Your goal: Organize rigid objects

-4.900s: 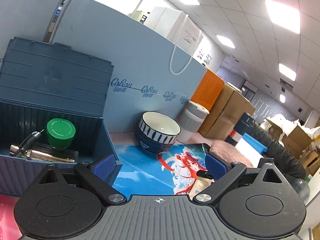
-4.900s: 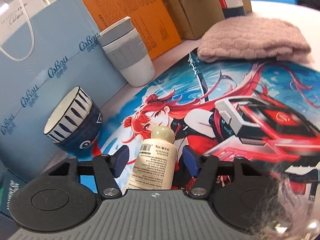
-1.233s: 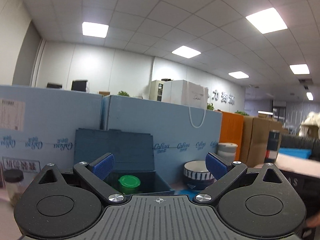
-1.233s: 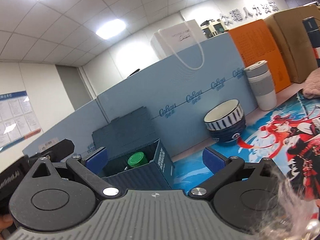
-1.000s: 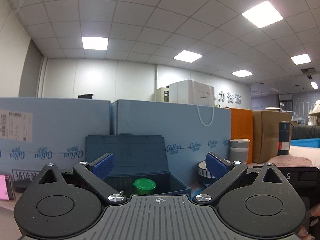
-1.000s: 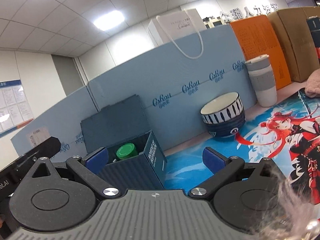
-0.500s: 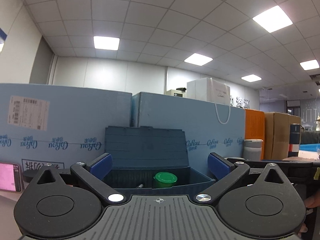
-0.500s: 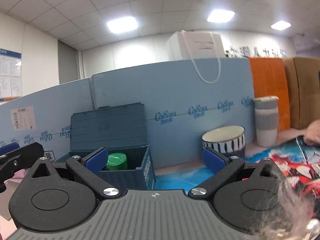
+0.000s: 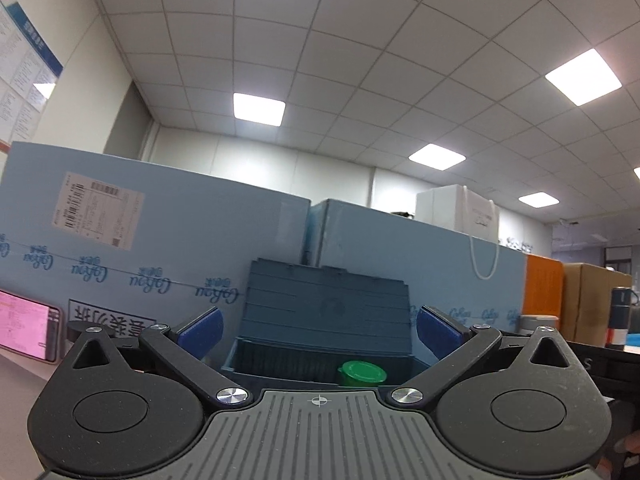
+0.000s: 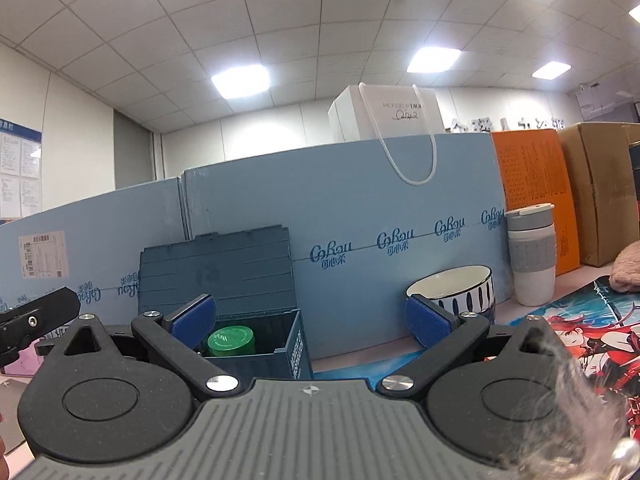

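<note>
A dark blue storage box [image 9: 326, 320] with its lid up stands against the light blue partition, seen in the right wrist view as well [image 10: 236, 280]. A green-capped jar [image 9: 362, 373] [image 10: 231, 340] sits inside it. My left gripper [image 9: 318, 326] is open and empty, held low and level in front of the box. My right gripper [image 10: 312, 316] is open and empty too, to the right of the box. A blue-and-white striped bowl [image 10: 454, 286] and a grey-sleeved white cup [image 10: 532, 254] stand on the right. The small bottle is out of sight.
Light blue partition boards [image 10: 380, 248] close the back. A white paper bag [image 10: 386, 116] sits atop them. Orange [image 10: 532, 188] and brown cardboard boxes stand at the right, a pink knit cloth [image 10: 626, 270] lies beside an anime desk mat [image 10: 588, 332]. A pink-screened phone [image 9: 26, 330] leans at left.
The right gripper, shut on the small bottle 4.9 s ago, now stands open and empty. Both grippers have drawn back from the box and levelled out, the views tilting up.
</note>
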The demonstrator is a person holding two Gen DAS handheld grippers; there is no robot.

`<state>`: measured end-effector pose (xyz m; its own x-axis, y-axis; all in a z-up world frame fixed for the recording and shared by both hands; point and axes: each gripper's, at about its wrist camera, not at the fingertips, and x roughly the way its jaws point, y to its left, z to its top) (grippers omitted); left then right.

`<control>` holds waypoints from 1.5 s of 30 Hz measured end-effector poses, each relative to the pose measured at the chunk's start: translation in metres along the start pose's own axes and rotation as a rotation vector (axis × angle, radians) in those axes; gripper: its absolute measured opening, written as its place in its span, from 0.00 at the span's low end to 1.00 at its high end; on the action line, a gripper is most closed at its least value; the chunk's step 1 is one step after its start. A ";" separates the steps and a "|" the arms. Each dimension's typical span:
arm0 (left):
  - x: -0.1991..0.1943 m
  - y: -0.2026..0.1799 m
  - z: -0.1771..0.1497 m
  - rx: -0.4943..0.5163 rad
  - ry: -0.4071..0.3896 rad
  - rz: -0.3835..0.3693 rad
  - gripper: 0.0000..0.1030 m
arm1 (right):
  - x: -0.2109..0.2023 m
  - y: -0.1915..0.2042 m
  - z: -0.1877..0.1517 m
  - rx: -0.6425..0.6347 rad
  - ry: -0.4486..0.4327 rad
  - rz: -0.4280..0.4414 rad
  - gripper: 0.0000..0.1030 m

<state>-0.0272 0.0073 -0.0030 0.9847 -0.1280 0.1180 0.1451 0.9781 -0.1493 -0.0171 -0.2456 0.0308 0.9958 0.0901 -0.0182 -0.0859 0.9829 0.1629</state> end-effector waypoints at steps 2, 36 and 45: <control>-0.002 0.000 -0.001 0.012 -0.019 0.009 1.00 | -0.002 0.003 -0.004 -0.027 -0.012 0.002 1.00; -0.003 0.007 -0.005 0.011 -0.009 0.085 1.00 | -0.013 -0.007 -0.012 0.026 -0.042 -0.010 1.00; -0.004 0.005 -0.005 0.025 -0.017 0.080 1.00 | -0.017 -0.005 -0.012 0.016 -0.055 -0.006 1.00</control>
<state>-0.0298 0.0115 -0.0091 0.9913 -0.0468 0.1232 0.0634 0.9889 -0.1343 -0.0335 -0.2504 0.0182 0.9966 0.0752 0.0350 -0.0803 0.9807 0.1784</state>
